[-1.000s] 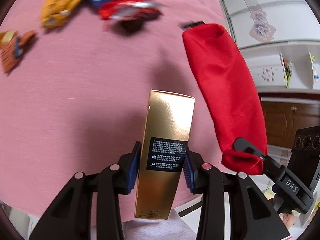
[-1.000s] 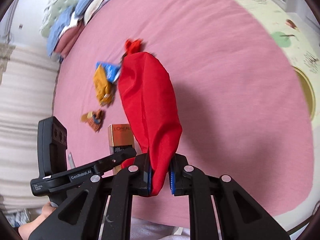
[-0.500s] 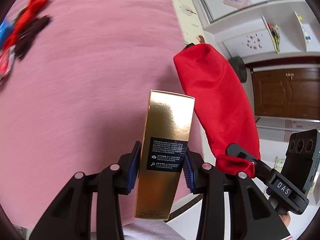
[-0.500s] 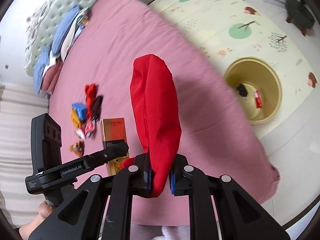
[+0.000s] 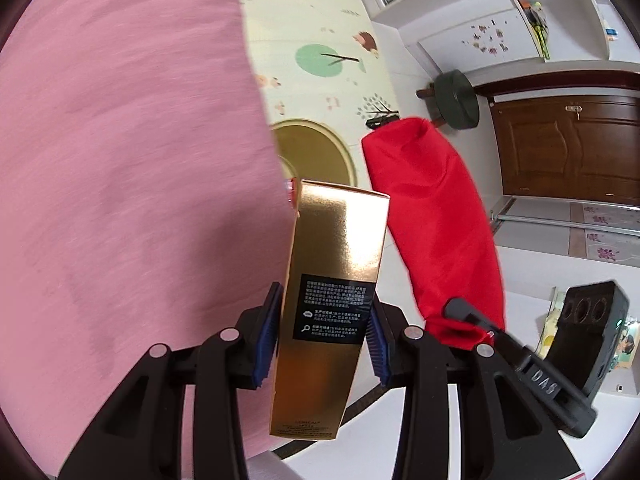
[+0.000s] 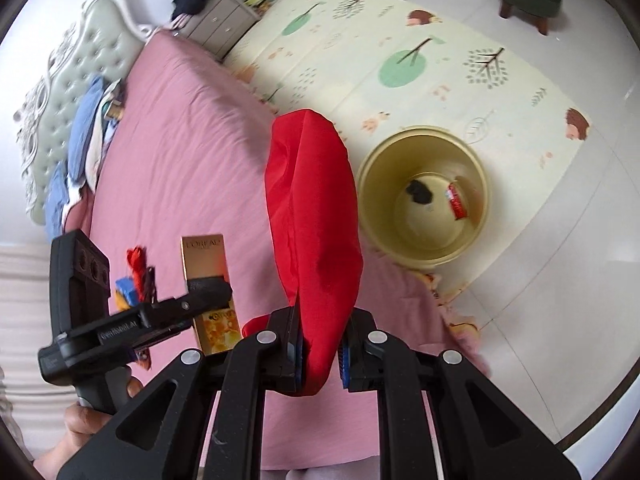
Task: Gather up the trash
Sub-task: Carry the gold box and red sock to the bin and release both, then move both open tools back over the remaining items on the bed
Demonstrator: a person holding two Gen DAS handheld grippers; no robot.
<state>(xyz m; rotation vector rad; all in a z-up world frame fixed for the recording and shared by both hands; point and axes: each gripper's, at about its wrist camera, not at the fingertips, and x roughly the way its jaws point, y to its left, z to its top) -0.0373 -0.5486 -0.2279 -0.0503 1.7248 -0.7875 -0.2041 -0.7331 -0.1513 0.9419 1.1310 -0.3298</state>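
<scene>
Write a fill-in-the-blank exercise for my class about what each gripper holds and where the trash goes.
1. The left gripper is shut on a ____ box.
2. The right gripper is shut on a ____ cloth bag.
3. The bin stands on the play mat, beside the ____.
4. Inside the bin lie a black scrap and a ____ wrapper.

Missing words: gold; red; bed; red

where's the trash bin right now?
The yellow bin stands on the play mat beside the pink bed, right of centre in the right wrist view, just past the red bag held in the right tool.
</scene>
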